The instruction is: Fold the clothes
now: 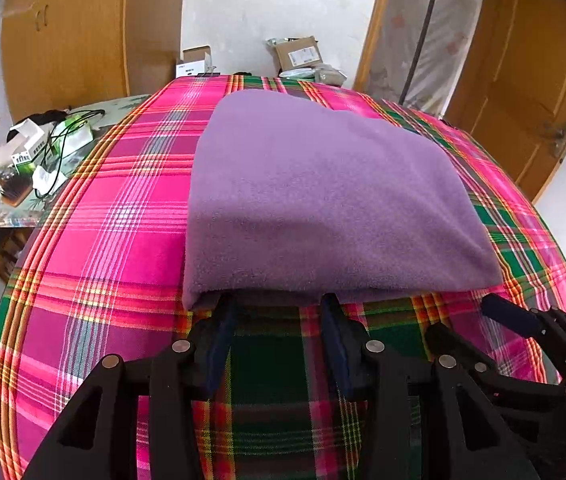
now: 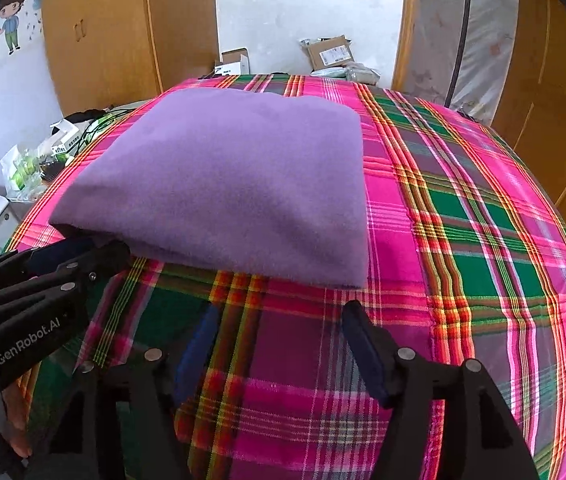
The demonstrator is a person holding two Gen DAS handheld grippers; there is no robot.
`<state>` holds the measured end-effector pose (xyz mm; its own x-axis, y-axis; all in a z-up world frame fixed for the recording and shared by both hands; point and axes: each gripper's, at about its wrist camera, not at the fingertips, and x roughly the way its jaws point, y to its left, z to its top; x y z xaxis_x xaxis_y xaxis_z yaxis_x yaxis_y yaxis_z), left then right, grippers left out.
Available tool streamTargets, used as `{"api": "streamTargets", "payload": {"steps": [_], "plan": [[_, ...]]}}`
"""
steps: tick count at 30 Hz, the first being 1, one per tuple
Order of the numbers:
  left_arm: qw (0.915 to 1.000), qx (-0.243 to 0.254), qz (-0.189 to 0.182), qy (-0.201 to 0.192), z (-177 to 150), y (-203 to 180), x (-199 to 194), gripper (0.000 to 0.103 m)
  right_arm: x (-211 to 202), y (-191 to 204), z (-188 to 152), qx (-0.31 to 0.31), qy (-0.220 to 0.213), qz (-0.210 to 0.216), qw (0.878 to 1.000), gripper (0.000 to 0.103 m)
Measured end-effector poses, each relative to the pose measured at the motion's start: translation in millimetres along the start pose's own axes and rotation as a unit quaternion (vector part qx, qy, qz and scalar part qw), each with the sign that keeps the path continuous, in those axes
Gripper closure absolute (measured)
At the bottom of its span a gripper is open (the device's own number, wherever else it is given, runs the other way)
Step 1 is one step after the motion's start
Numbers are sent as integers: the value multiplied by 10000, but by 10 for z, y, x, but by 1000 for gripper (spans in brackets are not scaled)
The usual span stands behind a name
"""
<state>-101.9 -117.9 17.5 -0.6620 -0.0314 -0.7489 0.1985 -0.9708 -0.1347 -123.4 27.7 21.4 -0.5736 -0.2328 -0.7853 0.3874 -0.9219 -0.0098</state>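
Observation:
A folded purple fleece garment lies flat on a pink and green plaid bedspread. My left gripper is at the garment's near edge by its left corner. Its jaws stand apart, its tips are tucked just under the overhanging fold, and only plaid shows between them. My right gripper is open wide a little short of the garment's near right corner. It touches no cloth and holds nothing.
A side table with small boxes and cables stands left of the bed. Cardboard boxes sit beyond the far edge. Wooden wardrobes, a wrapped mattress and a door line the walls. A person's hand holds the left gripper.

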Motion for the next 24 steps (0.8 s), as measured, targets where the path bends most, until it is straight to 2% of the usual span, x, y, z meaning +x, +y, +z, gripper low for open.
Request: {"api": "streamTargets", "payload": {"steps": [10,14,19,24], "plan": [[9993,262,256,61,4,-96,27,54,-12,10,-4,9,-2,7,10000,37],[9985,393,358,98,11,-145,39,50,-21,17,-10,-17,0,24,10000,37],[9983,426,376,106,4,-163,43,48,-22,-9,-11,-133,32,93,9999,37],[9984,385,398,106,3,-170,44,47,-45,-105,-37,79,15,-52,10000,36]]}}
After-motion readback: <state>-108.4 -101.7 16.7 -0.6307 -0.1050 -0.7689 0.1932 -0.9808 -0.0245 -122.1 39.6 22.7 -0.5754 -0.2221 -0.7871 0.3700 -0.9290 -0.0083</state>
